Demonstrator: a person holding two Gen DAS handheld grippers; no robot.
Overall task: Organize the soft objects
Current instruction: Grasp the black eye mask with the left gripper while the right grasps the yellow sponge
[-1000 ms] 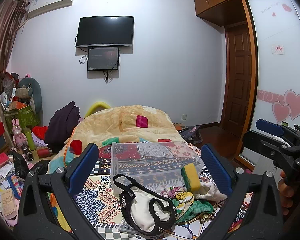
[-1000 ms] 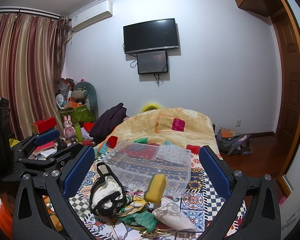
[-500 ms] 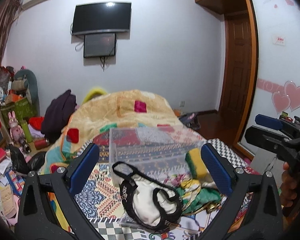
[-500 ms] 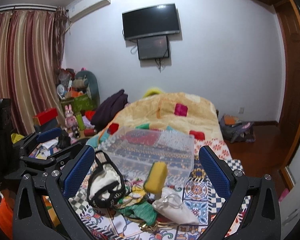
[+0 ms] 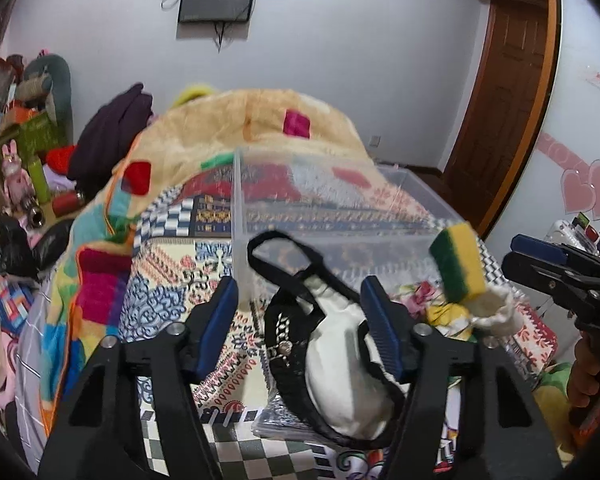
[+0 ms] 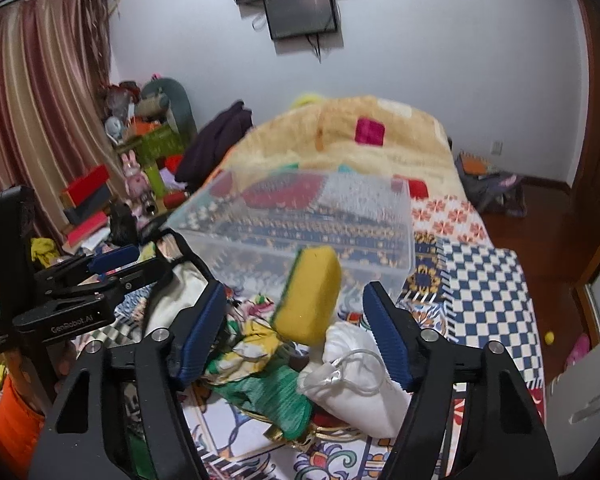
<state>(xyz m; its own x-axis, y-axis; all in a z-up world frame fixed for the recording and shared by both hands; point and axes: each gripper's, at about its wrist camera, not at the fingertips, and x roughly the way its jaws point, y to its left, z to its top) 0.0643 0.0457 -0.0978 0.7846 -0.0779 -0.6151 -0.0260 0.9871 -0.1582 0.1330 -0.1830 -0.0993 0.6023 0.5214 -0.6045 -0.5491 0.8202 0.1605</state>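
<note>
A pile of soft things lies on the patterned bedspread before a clear plastic bin point(image 5: 320, 216) point(image 6: 300, 224). In the left wrist view my left gripper point(image 5: 306, 308) is open around a white pouch with black straps point(image 5: 340, 364), apart from it. A yellow-green sponge point(image 5: 458, 260) stands to its right. In the right wrist view my right gripper point(image 6: 296, 320) is open, with the sponge point(image 6: 308, 300) between its jaws, not touching. A white drawstring bag point(image 6: 360, 384) and green cloth point(image 6: 268, 396) lie below.
A beige blanket point(image 5: 236, 128) is heaped behind the bin. A cluttered shelf with toys and boxes point(image 6: 140, 160) stands left of the bed. A wooden door point(image 5: 496, 92) and wood floor point(image 6: 548, 232) are on the right. The left gripper shows in the right wrist view point(image 6: 108, 268).
Both grippers have moved down and forward toward the pile, and their jaws have narrowed. The sponge and pouch now sit between the fingers.
</note>
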